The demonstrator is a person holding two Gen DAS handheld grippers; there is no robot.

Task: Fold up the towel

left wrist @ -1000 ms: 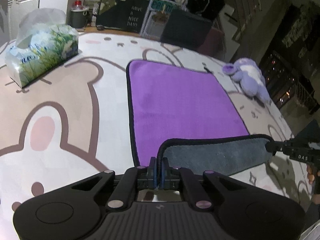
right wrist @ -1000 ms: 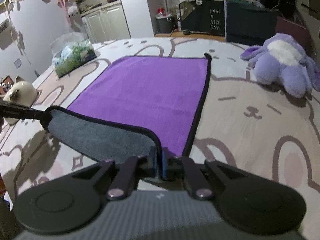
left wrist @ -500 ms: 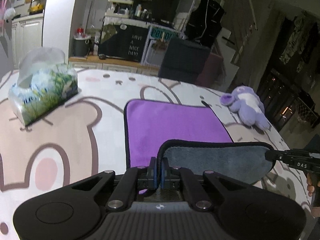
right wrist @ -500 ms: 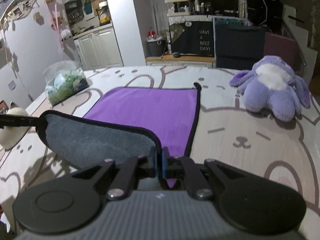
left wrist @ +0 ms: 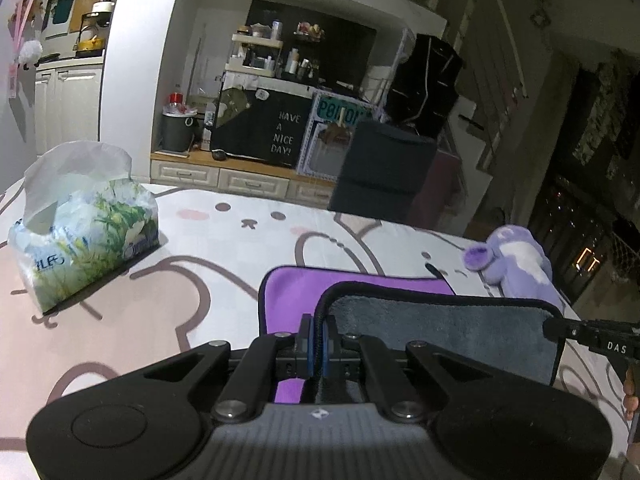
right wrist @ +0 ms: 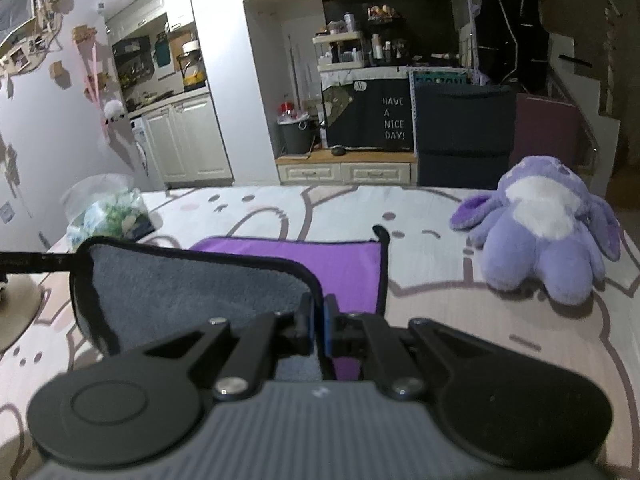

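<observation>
The towel's (left wrist: 440,332) near corners are pinched by left gripper (left wrist: 316,344) and right gripper (right wrist: 318,330), its flat purple half lying toward twelve o'clock.

Towel (left wrist: 360,288): purple face, grey underside, black edging being shown. Table cover (left wrist: 224,240): white, printed with brown-outlined bears, pink cheeks. Tissue pack (left wrist: 88,240): green grass print on white and blue. Plush toy (right wrist: 540,236): lilac, white patch. Grippers: black, blue pads.
</observation>
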